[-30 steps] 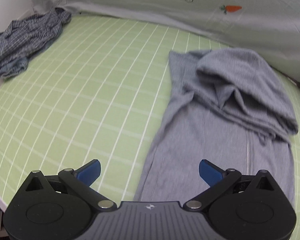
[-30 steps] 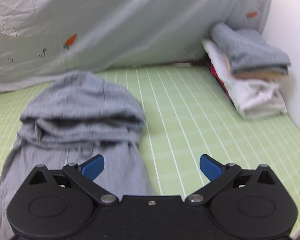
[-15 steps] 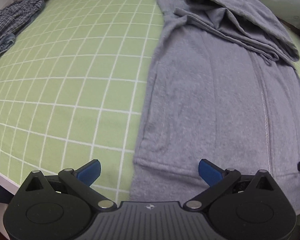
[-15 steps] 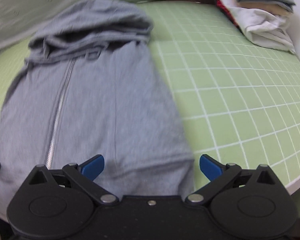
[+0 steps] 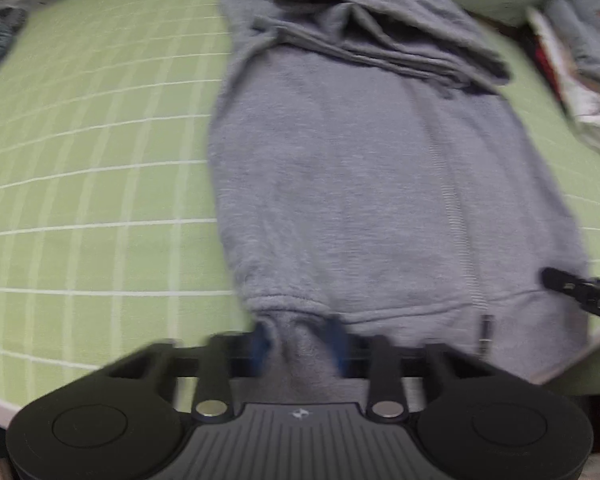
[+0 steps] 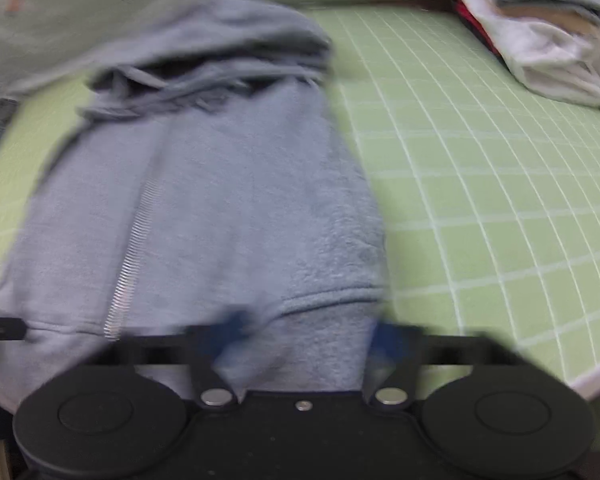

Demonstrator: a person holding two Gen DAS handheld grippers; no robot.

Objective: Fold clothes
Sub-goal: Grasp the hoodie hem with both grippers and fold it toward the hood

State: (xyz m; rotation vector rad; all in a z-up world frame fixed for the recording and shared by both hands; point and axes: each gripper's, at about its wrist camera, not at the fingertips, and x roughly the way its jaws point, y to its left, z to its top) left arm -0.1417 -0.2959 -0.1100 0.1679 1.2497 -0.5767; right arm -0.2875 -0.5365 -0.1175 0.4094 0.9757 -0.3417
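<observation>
Two grippers sit low at the hem of the grey hoodie [image 5: 360, 184], which lies flat on the green checked sheet [image 5: 100, 160]. The left gripper [image 5: 300, 344] pinches hem fabric; the right gripper [image 6: 304, 336] straddles it, closure blurred. Only the right view clearly shows folded clothes [image 6: 540, 40] beyond the hoodie.

hoodie [image 5: 340, 184]: grey, silver zip | bedsheet [image 5: 92, 160]: light green, white grid | tool pads [image 6: 232, 328]: blue

Each black hand-held gripper [image 5: 300, 346] [image 6: 304, 336] has blue fingertip pads, silver pivot screws and round housings.
</observation>
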